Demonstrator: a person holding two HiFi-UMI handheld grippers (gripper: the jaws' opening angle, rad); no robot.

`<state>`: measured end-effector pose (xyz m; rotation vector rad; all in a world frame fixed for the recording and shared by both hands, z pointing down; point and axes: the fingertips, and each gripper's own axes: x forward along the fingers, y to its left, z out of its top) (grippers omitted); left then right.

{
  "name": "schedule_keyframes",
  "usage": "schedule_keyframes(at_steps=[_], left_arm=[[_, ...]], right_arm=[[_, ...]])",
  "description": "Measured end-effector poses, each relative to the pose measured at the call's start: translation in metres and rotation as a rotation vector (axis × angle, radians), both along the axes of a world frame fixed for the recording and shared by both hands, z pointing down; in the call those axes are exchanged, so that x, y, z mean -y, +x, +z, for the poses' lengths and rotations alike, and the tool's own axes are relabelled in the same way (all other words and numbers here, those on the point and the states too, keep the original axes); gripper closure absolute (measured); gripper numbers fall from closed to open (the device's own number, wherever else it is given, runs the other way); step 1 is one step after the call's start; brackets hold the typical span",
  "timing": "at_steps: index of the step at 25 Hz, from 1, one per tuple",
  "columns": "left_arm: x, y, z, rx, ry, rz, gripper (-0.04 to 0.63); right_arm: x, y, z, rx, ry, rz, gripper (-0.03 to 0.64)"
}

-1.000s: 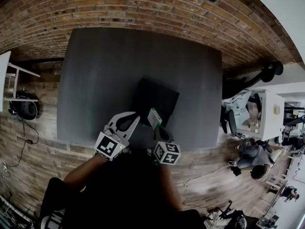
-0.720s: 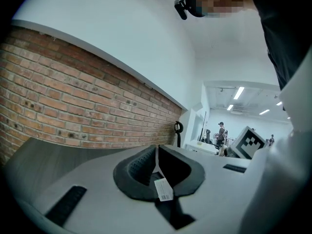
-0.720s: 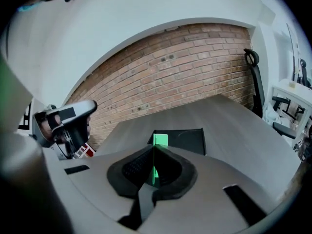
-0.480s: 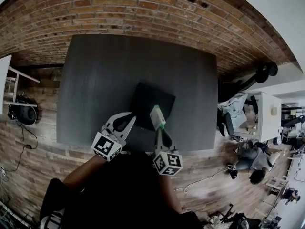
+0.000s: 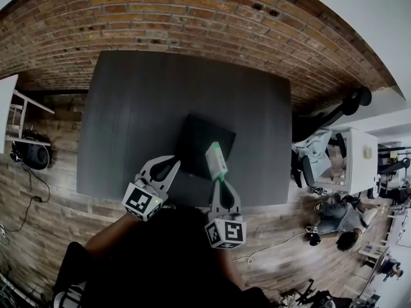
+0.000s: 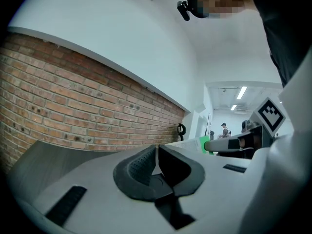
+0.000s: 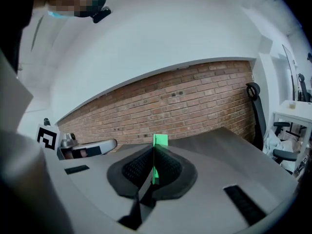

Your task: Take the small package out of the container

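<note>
1. Two claws show in the head view, and the work sits with the right gripper (image 5: 221, 183). Its jaws are clamped on the near end of the small package (image 5: 216, 161), and its own view shows a thin green edge squeezed between the pads.
2. At 9 o'clock of it, the left gripper (image 5: 173, 165) has its jaws together with nothing between them. It hangs near the 7 o'clock corner of the container (image 5: 196, 140), and no contact with it can be made out.
3. The package lies just ahead of the right jaws, over the container's 4 o'clock edge. Judging from the left gripper view, where it shows in the air beside that claw, it is probably already lifted out rather than resting inside.
4. Its long axis runs roughly from 6 to 12 o'clock, leaning slightly toward 11. The free end points away from the person, toward the brick wall (image 5: 192, 11). It is held on edge, with its flat faces turned to 3 and 9 o'clock.
5. Only one end is pinched, so the body overhangs the jaws and could swing or slip. The pinch should be kept firm and quick wrist turns avoided.
6. A good finish would carry it toward bare table (image 5: 141, 101) or to 3 o'clock, well clear of the container's rim. The jaws should part only once it is lowered flat.
</note>
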<state>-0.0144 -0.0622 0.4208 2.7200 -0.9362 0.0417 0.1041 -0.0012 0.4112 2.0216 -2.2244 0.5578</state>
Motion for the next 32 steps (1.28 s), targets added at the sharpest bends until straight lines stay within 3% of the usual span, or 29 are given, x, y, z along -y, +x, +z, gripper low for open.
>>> schedule_keyframes(at_steps=[9,32], left_arm=[[-0.002,-0.002,-0.002,-0.001,0.013,-0.003,0.549],[0.01,0.0,-0.004,-0.006,0.021,-0.002,0.549]], right_arm=[[-0.001,-0.005,-0.019,-0.033,0.056,-0.018,0.591],[0.011,-0.002,-0.02,-0.027,0.054,-0.02,0.591]])
